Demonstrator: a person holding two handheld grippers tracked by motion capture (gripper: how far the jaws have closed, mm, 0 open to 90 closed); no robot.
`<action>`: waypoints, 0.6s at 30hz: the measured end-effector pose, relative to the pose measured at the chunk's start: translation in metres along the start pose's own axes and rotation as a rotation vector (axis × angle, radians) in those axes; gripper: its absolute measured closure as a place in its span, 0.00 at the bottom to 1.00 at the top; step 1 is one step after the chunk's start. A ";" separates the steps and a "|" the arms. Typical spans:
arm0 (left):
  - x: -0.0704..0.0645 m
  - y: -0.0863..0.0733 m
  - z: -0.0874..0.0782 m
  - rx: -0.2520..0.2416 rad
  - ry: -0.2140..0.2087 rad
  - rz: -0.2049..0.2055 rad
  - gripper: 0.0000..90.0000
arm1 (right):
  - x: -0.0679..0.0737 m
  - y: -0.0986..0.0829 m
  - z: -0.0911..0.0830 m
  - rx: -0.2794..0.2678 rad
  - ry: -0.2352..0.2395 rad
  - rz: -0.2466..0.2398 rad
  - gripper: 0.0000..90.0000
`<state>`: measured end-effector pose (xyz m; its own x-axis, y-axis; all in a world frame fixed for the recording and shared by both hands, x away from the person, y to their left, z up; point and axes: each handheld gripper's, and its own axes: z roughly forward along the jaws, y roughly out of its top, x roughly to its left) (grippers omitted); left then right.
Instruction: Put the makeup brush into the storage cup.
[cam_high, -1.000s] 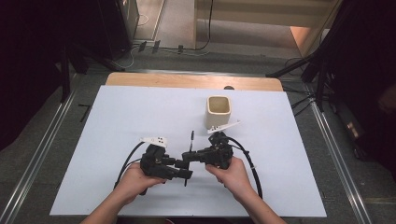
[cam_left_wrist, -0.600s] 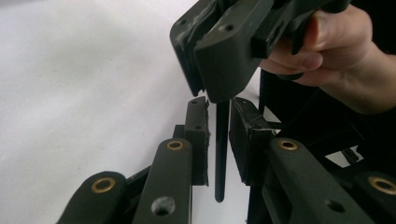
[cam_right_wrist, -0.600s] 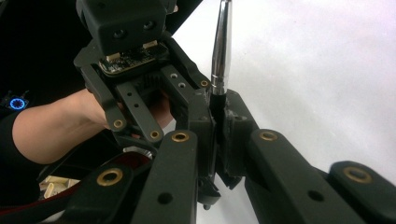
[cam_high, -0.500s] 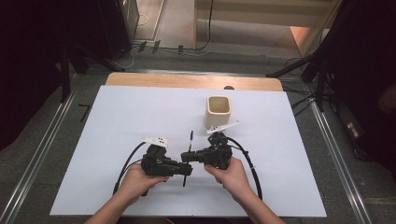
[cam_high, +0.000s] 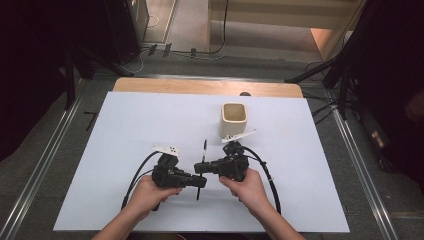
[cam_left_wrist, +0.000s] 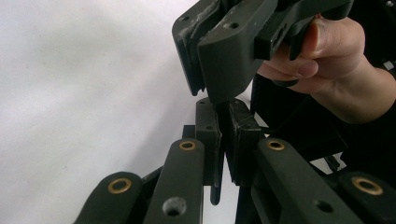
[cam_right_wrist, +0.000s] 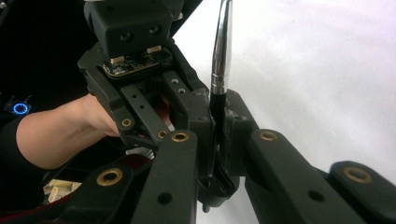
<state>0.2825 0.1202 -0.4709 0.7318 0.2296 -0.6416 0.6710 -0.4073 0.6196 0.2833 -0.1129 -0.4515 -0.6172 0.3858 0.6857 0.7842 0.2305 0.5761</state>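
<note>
I have a pen held between my two grippers near the front middle of the white counter. In the high view its long axis runs almost straight away from me, tilted a touch: the upper end points toward the far edge of the counter and the lower end points back toward me.

In the right gripper view the pen reads as a slim rod with a shiny silver barrel above and a black section below, a narrow band marking the join. The black part sits between my right gripper's jaws, which are clenched on it. The silver part rises clear above them toward the top of that view.

My left gripper comes in from the left in the high view, and the right gripper from the right, the two sets of jaws meeting nose to nose at the pen. In the left gripper view the left gripper's jaws are drawn close together with a thin dark piece showing in the gap below them; I take that for the pen, grasped there too. The right gripper's jaws hang just above and touch the left ones.

A cream cup stands upright farther back on the counter, well apart from the pen.
</note>
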 end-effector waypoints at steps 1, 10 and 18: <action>0.000 0.000 0.000 0.000 0.000 -0.002 0.95 | 0.000 0.000 0.000 -0.002 0.002 0.004 0.96; 0.000 0.000 -0.002 -0.014 0.017 0.000 0.94 | 0.003 0.000 -0.004 -0.049 -0.012 -0.042 0.67; 0.001 0.000 -0.004 -0.028 0.030 0.006 0.94 | 0.009 -0.004 -0.009 -0.134 -0.044 -0.104 0.34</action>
<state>0.2837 0.1240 -0.4695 0.7391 0.2535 -0.6241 0.6690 -0.3837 0.6365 0.2740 -0.1184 -0.4430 -0.6885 0.4059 0.6011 0.6992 0.1511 0.6988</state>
